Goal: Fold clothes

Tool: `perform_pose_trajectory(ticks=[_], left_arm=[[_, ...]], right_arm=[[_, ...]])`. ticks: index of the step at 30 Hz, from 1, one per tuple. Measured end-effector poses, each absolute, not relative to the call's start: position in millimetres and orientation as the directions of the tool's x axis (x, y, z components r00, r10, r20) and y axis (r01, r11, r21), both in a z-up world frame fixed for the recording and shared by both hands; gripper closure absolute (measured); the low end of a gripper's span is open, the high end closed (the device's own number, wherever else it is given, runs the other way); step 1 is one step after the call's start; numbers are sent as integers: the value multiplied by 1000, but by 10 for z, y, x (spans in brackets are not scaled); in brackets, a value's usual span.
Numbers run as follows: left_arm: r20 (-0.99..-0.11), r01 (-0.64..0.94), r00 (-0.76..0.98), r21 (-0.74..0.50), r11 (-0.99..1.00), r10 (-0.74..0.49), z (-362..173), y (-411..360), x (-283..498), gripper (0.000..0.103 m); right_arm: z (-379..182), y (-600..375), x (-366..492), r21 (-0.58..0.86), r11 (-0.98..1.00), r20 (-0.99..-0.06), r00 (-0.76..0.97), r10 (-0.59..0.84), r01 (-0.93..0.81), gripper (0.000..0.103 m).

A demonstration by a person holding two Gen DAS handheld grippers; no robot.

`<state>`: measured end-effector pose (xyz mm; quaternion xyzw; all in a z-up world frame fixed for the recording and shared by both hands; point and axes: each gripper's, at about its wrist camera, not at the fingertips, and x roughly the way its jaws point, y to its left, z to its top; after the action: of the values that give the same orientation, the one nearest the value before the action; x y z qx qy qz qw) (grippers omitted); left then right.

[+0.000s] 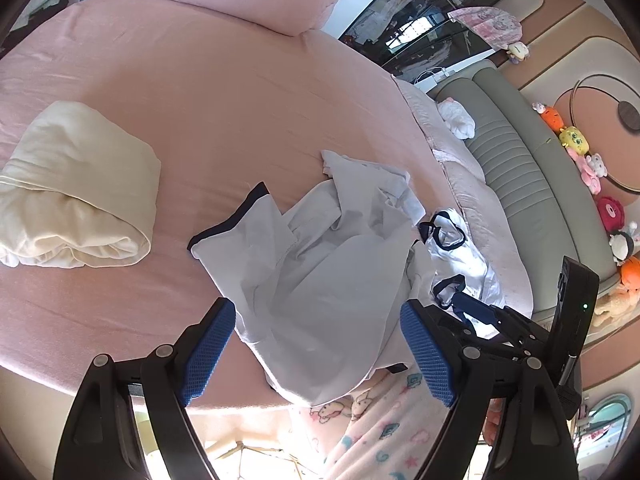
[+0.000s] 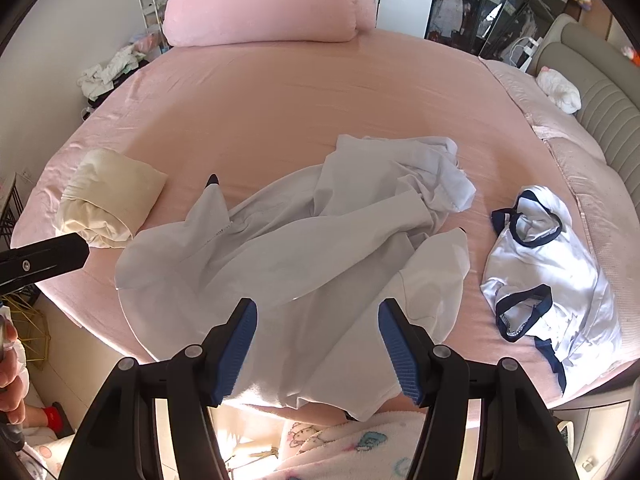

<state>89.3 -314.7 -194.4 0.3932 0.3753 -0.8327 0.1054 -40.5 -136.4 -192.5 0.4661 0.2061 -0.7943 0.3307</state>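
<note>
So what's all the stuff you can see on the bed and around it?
bed sheet: one, pink, under everything
pillow: one, pink, far end of the bed
crumpled shirt: one, pale grey-white with dark trim, middle of the bed, near edge hanging over
small top: one, white with navy trim, right of the shirt
folded cloth: one, cream, left side of the bed
headboard: one, grey padded, right side
plush toys: several, mixed colours, on the ledge behind the headboard
left tongs: one, black with blue pads, open over the shirt
right tongs: one, black with blue pads, open over the shirt
</note>
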Motion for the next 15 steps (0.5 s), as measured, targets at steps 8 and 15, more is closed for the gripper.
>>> perform_pose_trajectory(ticks=[8,15], left_arm=[[-798,460,-599,-416,-785,72,-1878,-2722,578,19],[-809,384,-579,-377,-843,98,-1837,-2263,214,19]], right_arm=[[-1969,-993,-666,29,-743,-876,-341,-342,669,40],[-2059,-598,-959,149,-788,-873,-294,-389,598,40]])
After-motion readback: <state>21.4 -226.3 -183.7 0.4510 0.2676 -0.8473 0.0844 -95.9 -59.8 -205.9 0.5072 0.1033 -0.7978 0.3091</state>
